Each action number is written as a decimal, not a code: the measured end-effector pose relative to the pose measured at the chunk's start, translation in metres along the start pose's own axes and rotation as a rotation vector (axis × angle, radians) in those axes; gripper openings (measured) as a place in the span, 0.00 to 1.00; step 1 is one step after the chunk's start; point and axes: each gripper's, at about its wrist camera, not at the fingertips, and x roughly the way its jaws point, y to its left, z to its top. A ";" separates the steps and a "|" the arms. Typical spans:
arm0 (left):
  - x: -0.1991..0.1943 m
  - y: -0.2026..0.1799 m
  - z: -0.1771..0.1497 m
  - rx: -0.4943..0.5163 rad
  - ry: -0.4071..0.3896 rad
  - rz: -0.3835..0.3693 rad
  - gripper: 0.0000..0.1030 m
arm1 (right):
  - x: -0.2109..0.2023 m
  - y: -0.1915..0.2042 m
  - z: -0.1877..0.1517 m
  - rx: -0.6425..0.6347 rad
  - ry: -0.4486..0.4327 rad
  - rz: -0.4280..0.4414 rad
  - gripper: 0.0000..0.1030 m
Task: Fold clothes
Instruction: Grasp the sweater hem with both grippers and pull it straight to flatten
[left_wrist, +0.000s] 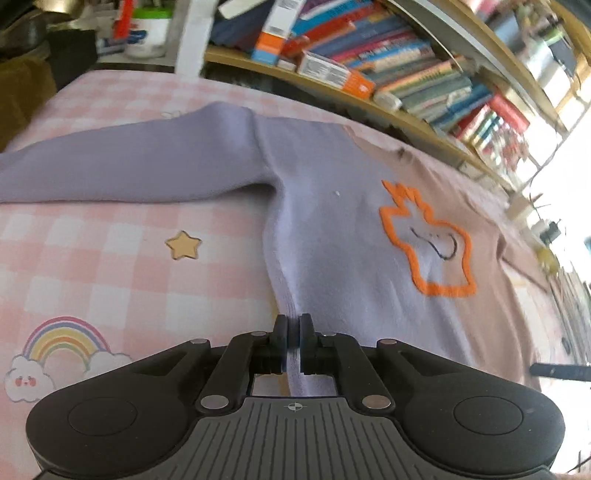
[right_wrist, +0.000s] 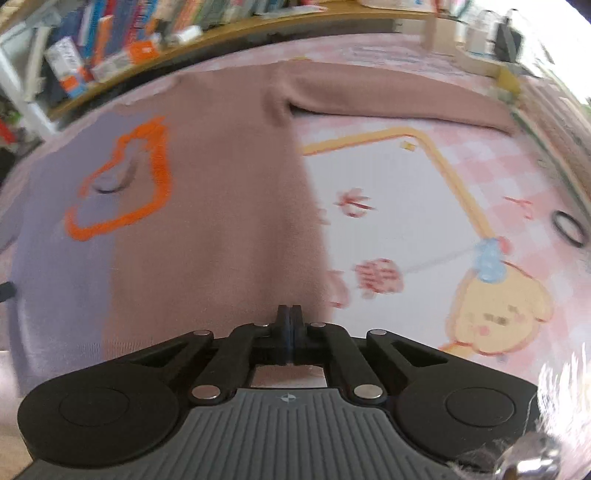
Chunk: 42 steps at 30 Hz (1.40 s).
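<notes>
The left gripper (left_wrist: 293, 326) is pinched narrow on the hem edge of a soft two-tone sweater (left_wrist: 332, 229), lilac on one half and dusty brown on the other, with an orange-outlined figure (left_wrist: 430, 243) on its chest ahead and to the right of it. The right gripper (right_wrist: 290, 317) is closed on the brown hem near the garment's side edge. The sweater lies spread flat ahead of both grippers on a pink checked cartoon-print bed sheet (left_wrist: 110, 266), sleeves out sideways. Beyond it runs a wooden bookshelf (left_wrist: 369, 103) packed with books.
</notes>
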 end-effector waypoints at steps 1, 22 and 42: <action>0.001 0.000 -0.001 0.005 0.003 0.001 0.05 | 0.000 -0.004 0.000 0.011 0.001 0.002 0.00; -0.025 0.005 -0.034 -0.109 -0.013 -0.036 0.46 | 0.007 -0.012 0.006 -0.048 -0.024 -0.005 0.24; -0.031 -0.019 -0.035 -0.062 -0.051 0.153 0.04 | -0.007 -0.035 -0.009 0.061 -0.043 0.159 0.07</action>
